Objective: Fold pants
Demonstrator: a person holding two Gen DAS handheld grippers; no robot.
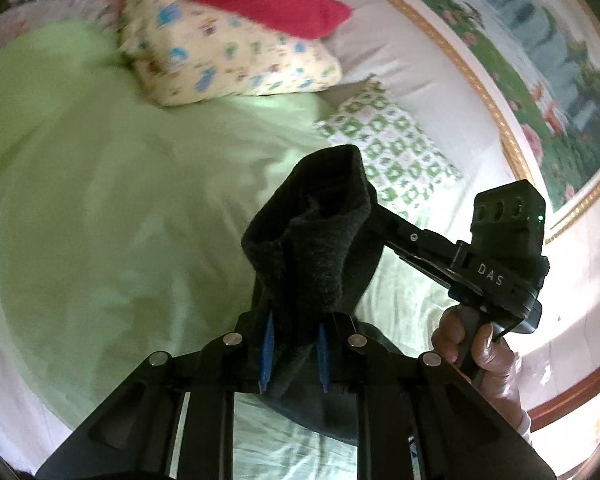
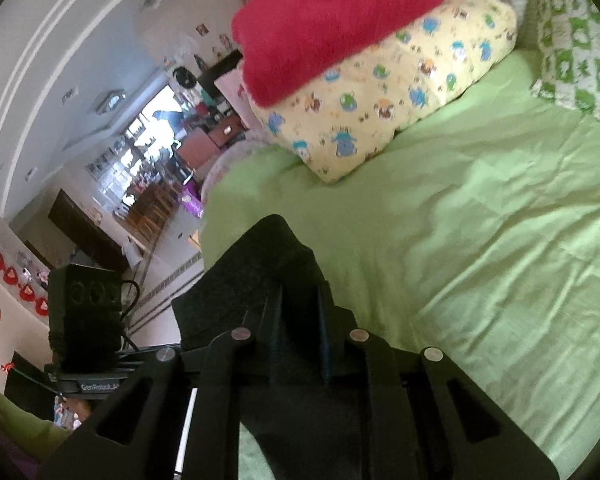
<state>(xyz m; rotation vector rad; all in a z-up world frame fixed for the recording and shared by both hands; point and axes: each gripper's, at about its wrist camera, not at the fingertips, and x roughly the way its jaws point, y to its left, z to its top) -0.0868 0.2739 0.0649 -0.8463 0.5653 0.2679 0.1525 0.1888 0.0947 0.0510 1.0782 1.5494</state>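
- My left tool (image 1: 294,354) was closed on a bunch of the dark pants (image 1: 312,240), the cloth pinched between its blue pads and rising from them toward twelve o'clock in that wrist's view.
- My right tool (image 2: 300,316) was likewise clamped on the same pants (image 2: 268,272); its fingers were mostly buried in the fabric, which stood up toward eleven o'clock.
- In the left view the right tool came in from three o'clock, its tip at the same bunch of cloth, so both grips sat close together on one edge and neither hand was clearly nearer.
- The rest of the garment hung below the grips, out of sight behind the tool bodies; I judged its long axis ran downward from the held edge, though I could not see the legs.
- Beneath lay the bed's green sheet (image 2: 480,240), the surface I would lay the pants on.
- Farther off, at twelve o'clock: one yellow printed pillow (image 2: 400,96), one red blanket (image 2: 332,20) on it, one green-patterned pillow (image 2: 572,44) beside them.
- Count: one pair of pants, two tools, two pillows, one blanket.
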